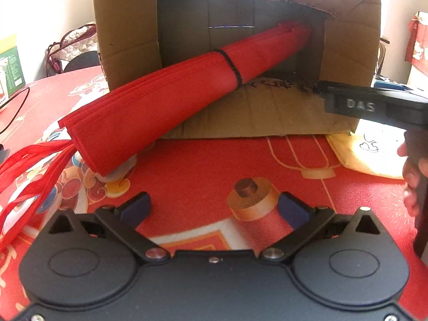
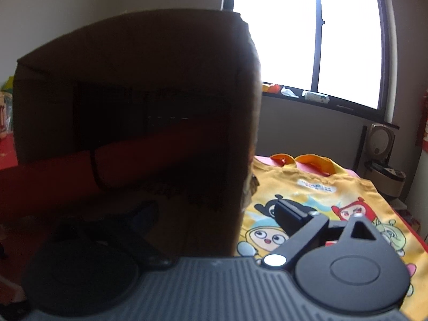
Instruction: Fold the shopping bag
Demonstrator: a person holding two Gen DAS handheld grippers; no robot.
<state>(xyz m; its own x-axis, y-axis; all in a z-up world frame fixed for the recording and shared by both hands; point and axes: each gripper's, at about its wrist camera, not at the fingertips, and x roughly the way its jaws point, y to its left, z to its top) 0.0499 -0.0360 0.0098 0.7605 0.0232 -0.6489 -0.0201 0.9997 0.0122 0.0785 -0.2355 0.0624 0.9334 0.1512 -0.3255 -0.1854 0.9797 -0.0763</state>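
The folded red fabric shopping bag (image 1: pixel 160 99), banded with a black elastic (image 1: pixel 231 65), leans into the brown cardboard box (image 1: pixel 128 34), beyond the released, empty left gripper (image 1: pixel 214 206) and left of the wide-spread, empty right gripper (image 2: pixel 216 214).

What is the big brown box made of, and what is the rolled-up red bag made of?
The box looks like plain matte corrugated cardboard: brown, creased, with ragged torn edges around its opening. The red bag looks like soft, matte non-woven fabric, though that is uncertain: it folds in thin stitched layers, held by a thin black band, probably elastic.
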